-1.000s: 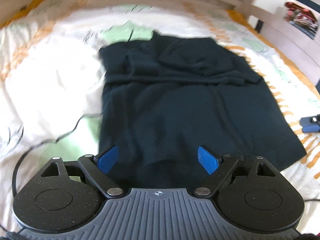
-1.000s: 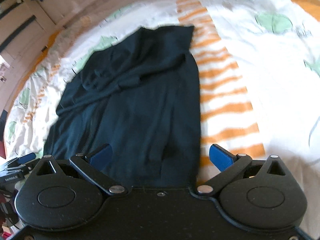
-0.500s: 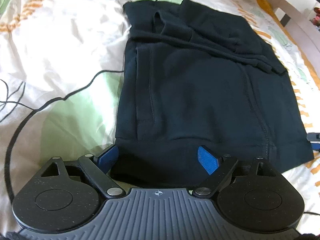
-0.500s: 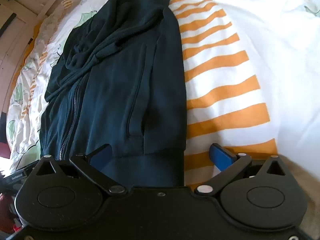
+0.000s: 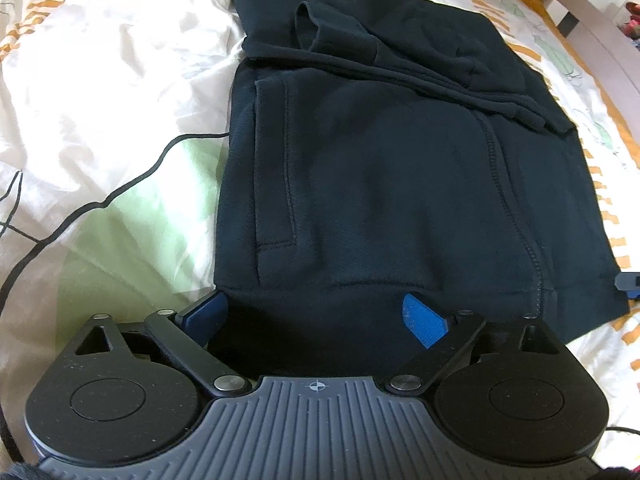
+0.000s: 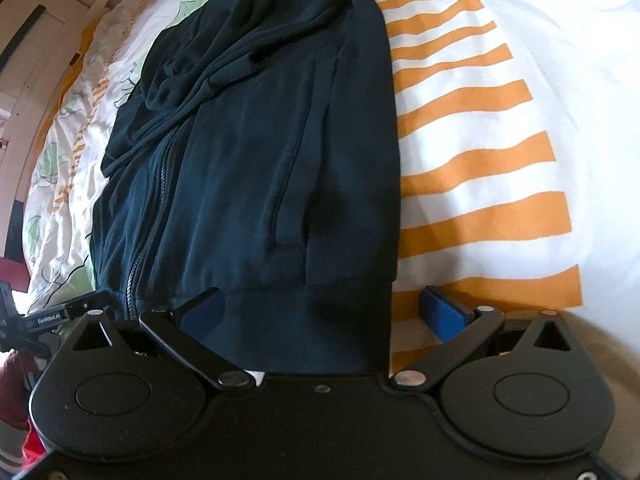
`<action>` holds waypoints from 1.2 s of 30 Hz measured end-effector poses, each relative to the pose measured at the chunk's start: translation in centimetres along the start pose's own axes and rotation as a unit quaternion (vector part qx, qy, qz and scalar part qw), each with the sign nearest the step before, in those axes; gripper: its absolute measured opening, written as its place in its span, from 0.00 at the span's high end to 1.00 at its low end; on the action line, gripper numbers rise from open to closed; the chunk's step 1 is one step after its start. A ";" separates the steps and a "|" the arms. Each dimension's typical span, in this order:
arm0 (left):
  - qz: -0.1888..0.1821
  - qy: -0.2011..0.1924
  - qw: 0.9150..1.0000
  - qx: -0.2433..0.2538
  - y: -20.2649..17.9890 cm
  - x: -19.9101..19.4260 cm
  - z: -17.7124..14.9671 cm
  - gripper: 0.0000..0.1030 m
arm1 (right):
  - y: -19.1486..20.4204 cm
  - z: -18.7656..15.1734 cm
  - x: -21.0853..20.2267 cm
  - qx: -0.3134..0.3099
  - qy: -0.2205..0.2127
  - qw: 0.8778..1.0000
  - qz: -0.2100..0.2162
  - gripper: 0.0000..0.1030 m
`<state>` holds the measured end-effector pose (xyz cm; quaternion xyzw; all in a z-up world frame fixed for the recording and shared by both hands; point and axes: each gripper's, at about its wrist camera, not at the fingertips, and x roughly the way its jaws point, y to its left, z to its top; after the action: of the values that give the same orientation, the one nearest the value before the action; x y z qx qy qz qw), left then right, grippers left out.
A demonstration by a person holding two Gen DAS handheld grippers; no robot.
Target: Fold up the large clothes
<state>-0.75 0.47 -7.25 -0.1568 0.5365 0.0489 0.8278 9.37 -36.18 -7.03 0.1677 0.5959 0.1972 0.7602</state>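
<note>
A dark navy zip hoodie (image 5: 380,180) lies flat on the bed, its sleeves and hood folded across the far end. My left gripper (image 5: 314,304) hangs over the near left corner of the ribbed hem, and its jaws are opening. The hem lies between the blue pads (image 5: 420,320) without being pressed. In the right wrist view the hoodie (image 6: 248,160) shows its zip and a pocket. My right gripper (image 6: 320,296) stands open astride the hem's right corner, with one pad (image 6: 444,312) over the striped cover.
The bedspread (image 5: 100,100) is white with green shapes and orange stripes (image 6: 500,120). A pale wooden bed rail (image 5: 600,32) runs along the far right. The other gripper's tip (image 5: 628,286) shows at the hem's right end. Part of the left gripper (image 6: 60,314) shows at left.
Both grippers have tilted down and come closer to the hoodie's hem, which now fills more of each view. The left jaws stand slightly wider.
</note>
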 end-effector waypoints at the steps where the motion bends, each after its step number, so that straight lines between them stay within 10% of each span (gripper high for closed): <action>1: -0.001 -0.001 1.000 0.001 0.0 -0.2 -0.1 0.13 | 0.1 0.0 0.1 -0.001 0.001 1.000 0.001 0.00; 10: -0.015 -0.011 1.000 -0.003 0.5 -1.4 -0.9 0.40 | 0.0 0.0 0.1 -0.004 0.003 1.000 0.012 0.00; 14: -0.028 -0.011 0.999 -0.012 0.7 -1.4 -1.0 0.70 | 0.0 0.0 0.1 -0.006 0.007 1.000 0.014 0.01; 21: -0.042 -0.050 0.998 -0.019 0.6 -2.7 -1.7 0.94 | 0.2 -0.5 -0.8 -0.020 -0.016 1.000 0.006 0.75; 27: -0.040 -0.099 0.994 -0.021 0.5 -4.6 -2.2 1.00 | 1.0 -0.9 -2.2 -0.044 -0.057 0.997 0.038 0.83; 31: -0.032 -0.119 0.992 -0.031 0.6 -5.4 -2.1 0.97 | 0.7 -1.0 -3.1 -0.046 -0.083 0.993 0.069 0.83; 36: -0.003 -0.088 0.994 -0.066 1.7 -4.6 -1.7 0.44 | 0.4 -0.8 -2.9 -0.040 -0.082 0.993 0.075 0.83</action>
<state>-4.54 1.91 -4.08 -0.2083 0.4566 0.0954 0.8596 7.98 -37.22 -4.61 0.1972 0.5093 0.2627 0.7954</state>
